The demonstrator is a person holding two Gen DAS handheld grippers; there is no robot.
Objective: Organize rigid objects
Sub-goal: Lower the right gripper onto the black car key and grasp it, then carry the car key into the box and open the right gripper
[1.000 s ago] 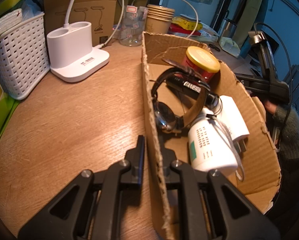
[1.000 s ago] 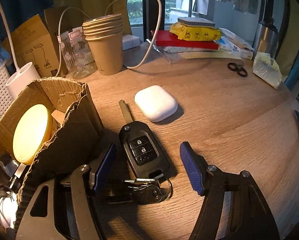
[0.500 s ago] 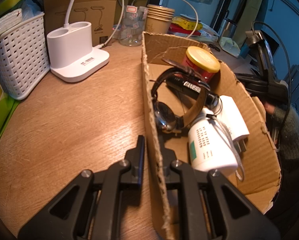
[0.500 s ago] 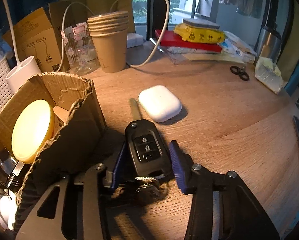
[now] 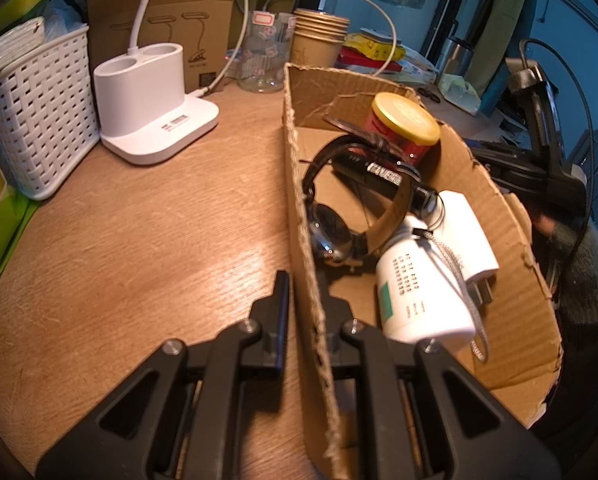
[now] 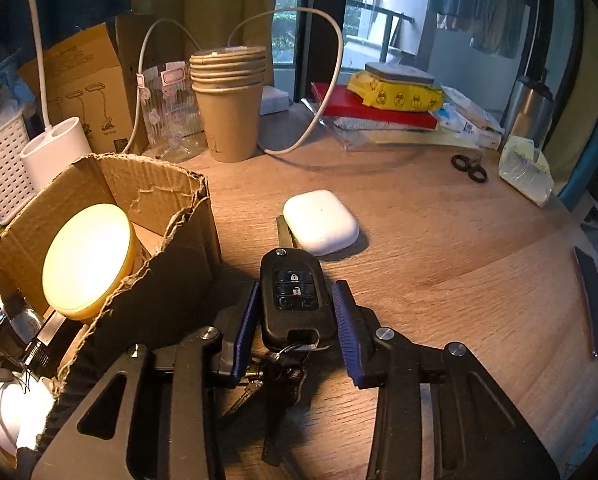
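Nearest to me, my right tongs (image 6: 295, 316) sit clamped on the black car key (image 6: 295, 300), blue pads pressed against both sides of the fob, its key ring and small keys hanging in shadow under the fob just above the wooden bench (image 6: 439, 248). My left tongs (image 5: 305, 312) are pinched together on the near wall of the cardboard box (image 5: 299, 200), one finger outside and one inside. In the box, from my side outward, I see a white bottle (image 5: 419, 292) lying on its side beside a white charger plug (image 5: 469, 236), a wristwatch (image 5: 335, 232) with its strap arching up, a black flashlight (image 5: 383, 178), and at the far end a red jar with a yellow lid (image 5: 405, 120). Past the key's blade tip, a white earbuds case (image 6: 321, 222) lies on the bench, touching or just beside the blade. Farther back stand a stack of paper cups (image 6: 229, 104), a white lamp base (image 5: 155, 96) and a white basket (image 5: 39, 116).
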